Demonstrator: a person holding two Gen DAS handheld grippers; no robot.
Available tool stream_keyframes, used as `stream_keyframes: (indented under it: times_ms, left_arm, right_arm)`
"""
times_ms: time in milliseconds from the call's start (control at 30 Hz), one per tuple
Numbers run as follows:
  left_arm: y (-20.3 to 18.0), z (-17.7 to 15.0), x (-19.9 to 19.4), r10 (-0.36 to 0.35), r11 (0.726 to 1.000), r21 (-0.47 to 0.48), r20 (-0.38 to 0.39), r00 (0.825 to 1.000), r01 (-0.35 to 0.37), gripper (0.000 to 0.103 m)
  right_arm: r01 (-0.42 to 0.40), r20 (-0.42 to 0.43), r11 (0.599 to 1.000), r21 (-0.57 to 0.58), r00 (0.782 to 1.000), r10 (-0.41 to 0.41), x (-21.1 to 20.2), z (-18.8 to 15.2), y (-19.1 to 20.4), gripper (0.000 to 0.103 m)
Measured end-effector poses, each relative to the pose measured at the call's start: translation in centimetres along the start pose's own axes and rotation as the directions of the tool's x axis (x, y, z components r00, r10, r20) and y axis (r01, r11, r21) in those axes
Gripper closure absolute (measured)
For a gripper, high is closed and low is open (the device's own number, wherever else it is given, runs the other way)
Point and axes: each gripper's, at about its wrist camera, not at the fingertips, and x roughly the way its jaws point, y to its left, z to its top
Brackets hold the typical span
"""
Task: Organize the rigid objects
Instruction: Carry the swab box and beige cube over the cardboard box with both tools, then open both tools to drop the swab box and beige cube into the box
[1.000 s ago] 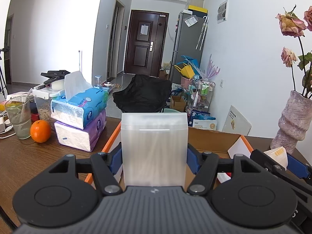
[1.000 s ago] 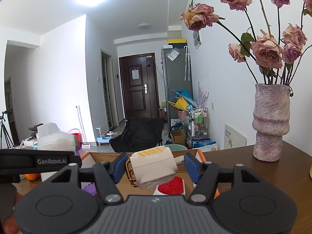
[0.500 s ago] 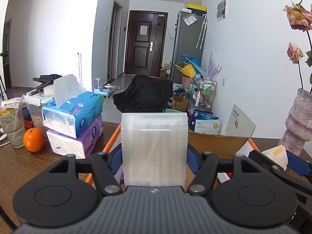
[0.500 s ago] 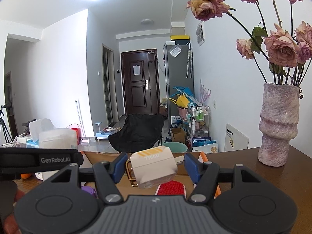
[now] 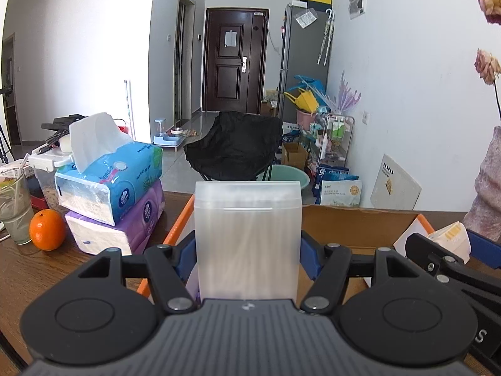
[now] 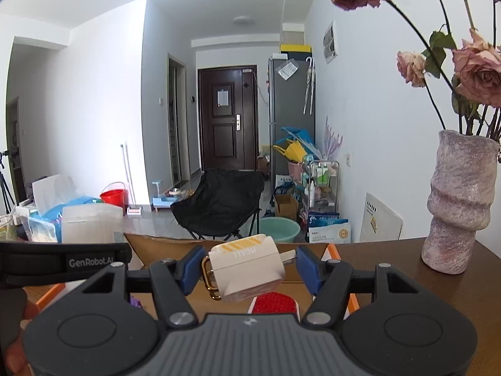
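Far to my left on the wooden table (image 5: 22,269) stands a glass (image 5: 14,200) with a straw, and just beside it sits an orange (image 5: 47,229). Next come two tissue packs, the blue pack (image 5: 109,181) lying on top of the purple pack (image 5: 125,228), with a white sheet sticking up from the blue one.

My left tongs (image 5: 248,250) are clenched on a frosted plastic box (image 5: 248,238), held upright with its lid on top, both blue pads pressed flat against its sides. Thin pale sticks show faintly through its walls. I hold it above the near left part of the cardboard bin (image 5: 357,222), the one with the orange rim; from the right camera the same box shows at the bin's left edge.

Inside the bin I see something purple low at the left and, from the right camera, a red pad (image 6: 274,302) on a white card lying on the floor of it.

My right tongs (image 6: 247,269) are grasping a white plug (image 6: 245,272) with yellow stripes, tilted, its metal prong pointing at the right pad and a gold ring hanging off its left side. It hangs above the bin, over the red pad.

Further right on the table stands a rough pink vase (image 6: 460,202) holding dried roses (image 6: 479,69), well apart from the bin.
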Motion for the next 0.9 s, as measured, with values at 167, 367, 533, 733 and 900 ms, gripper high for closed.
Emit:
stream_keyframes:
  times_ms: [167,367,533,733,900]
  left_arm:
    - [0.1,-0.3,1.0,-0.009,1.000,0.003,-0.011,1.000,0.009,0.037]
    - [0.0,-0.7,2.1,0.018,1.000,0.022,-0.039,0.999,-0.017,0.037]
    - [-0.1,-0.9,2.6,0.024,0.999,0.033,-0.058,0.998,-0.022,0.037]
    - [0.0,-0.9,2.5,0.027,0.999,0.040,-0.063,0.998,-0.024,0.032]
    - [0.3,-0.7,1.9,0.045,0.998,0.034,-0.035,0.998,-0.043,0.008]
  right_arm:
    - [-0.001,-0.040,1.000,-0.004,0.999,0.001,1.2,0.0,-0.2,0.040]
    - [-0.016,-0.077,1.000,-0.012,0.997,0.015,2.1,0.1,-0.2,0.040]
    - [-0.027,-0.117,0.999,-0.019,0.993,0.025,3.1,0.1,-0.3,0.040]
    - [-0.030,-0.153,1.000,-0.004,0.988,0.029,3.1,0.1,-0.5,0.040]
    - [0.005,-0.136,1.000,0.015,0.991,-0.002,2.5,0.5,-1.5,0.009]
